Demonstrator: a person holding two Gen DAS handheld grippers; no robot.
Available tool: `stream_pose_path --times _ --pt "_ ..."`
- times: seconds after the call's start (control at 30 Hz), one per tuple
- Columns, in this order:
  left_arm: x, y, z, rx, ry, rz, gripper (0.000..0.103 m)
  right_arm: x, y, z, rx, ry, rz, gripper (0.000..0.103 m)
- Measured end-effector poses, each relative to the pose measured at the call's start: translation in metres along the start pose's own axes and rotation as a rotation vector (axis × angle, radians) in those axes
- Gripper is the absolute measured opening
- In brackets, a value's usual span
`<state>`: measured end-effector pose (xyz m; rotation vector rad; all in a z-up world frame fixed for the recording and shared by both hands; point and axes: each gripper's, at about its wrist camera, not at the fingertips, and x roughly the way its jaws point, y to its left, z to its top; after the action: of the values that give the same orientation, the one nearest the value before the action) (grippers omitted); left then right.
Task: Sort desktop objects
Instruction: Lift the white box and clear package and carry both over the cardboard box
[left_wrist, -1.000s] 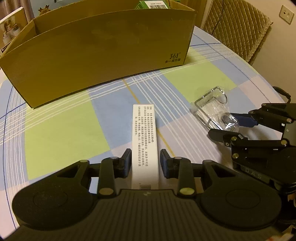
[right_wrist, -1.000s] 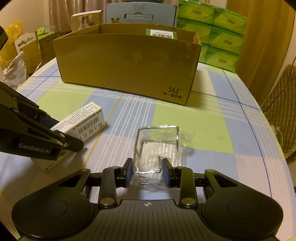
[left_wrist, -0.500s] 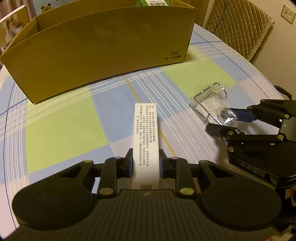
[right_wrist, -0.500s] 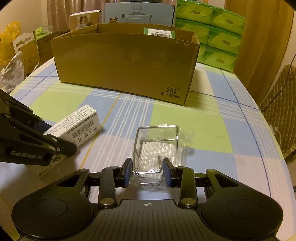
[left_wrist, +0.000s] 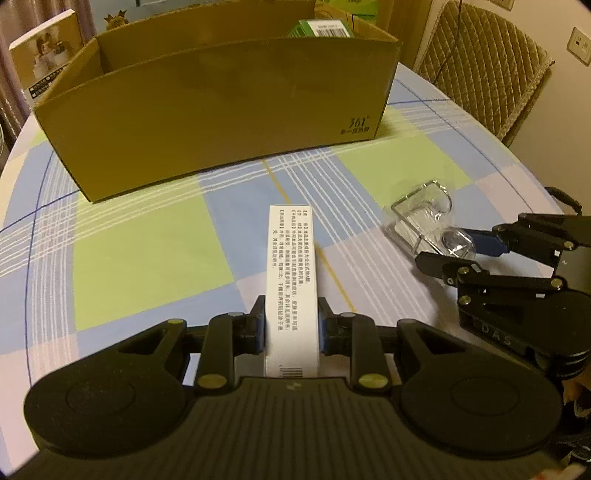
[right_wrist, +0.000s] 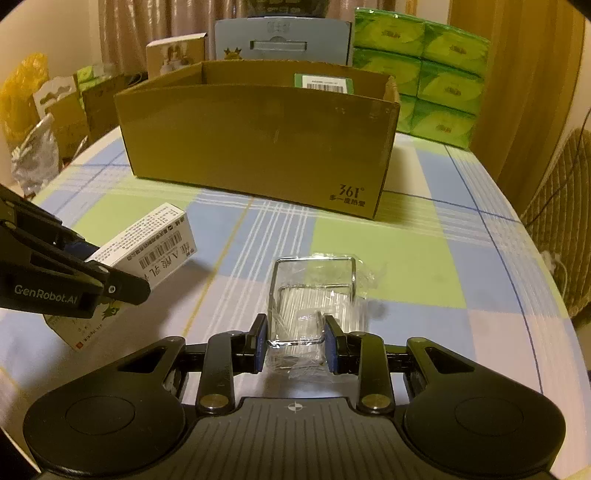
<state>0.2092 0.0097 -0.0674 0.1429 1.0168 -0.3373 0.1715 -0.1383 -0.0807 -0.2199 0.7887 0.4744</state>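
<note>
My left gripper (left_wrist: 291, 325) is shut on a long white carton (left_wrist: 290, 273) with printed text and holds it lifted above the checked tablecloth; the carton also shows in the right wrist view (right_wrist: 147, 247). My right gripper (right_wrist: 295, 341) is shut on a clear plastic box (right_wrist: 314, 295) of thin sticks, raised off the table; the box also shows in the left wrist view (left_wrist: 424, 218). A brown cardboard box (left_wrist: 221, 110) stands open at the back of the table, also in the right wrist view (right_wrist: 258, 140), with a green packet (right_wrist: 325, 82) inside.
Green tissue packs (right_wrist: 436, 74), small cartons and bags (right_wrist: 22, 103) crowd behind the cardboard box. A quilted chair (left_wrist: 480, 62) stands beyond the table's right edge. The round table's rim (right_wrist: 546, 295) curves close on the right.
My left gripper closed on the white carton and lifted it. Both grippers rose with their loads; the cardboard box now sits lower in both views.
</note>
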Motion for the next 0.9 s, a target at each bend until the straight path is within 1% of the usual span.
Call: stream_pose_path --times 0.4,0.63,0.9 --pt "-0.032 -0.001 0.002 -0.024 -0.046 0.018 0.021 -0.043 -0.004 0.018 0.065 -0.036 0.037 0.028" --pt "-0.056 -0.003 0.007 -0.032 -0.086 0.027 0.021 -0.068 -0.002 0.032 0.061 -0.085 0.051 0.028" --pt "-0.078 -0.005 0.015 -0.024 -0.113 0.053 0.021 -0.083 0.001 0.041 0.061 -0.116 0.065 0.028"
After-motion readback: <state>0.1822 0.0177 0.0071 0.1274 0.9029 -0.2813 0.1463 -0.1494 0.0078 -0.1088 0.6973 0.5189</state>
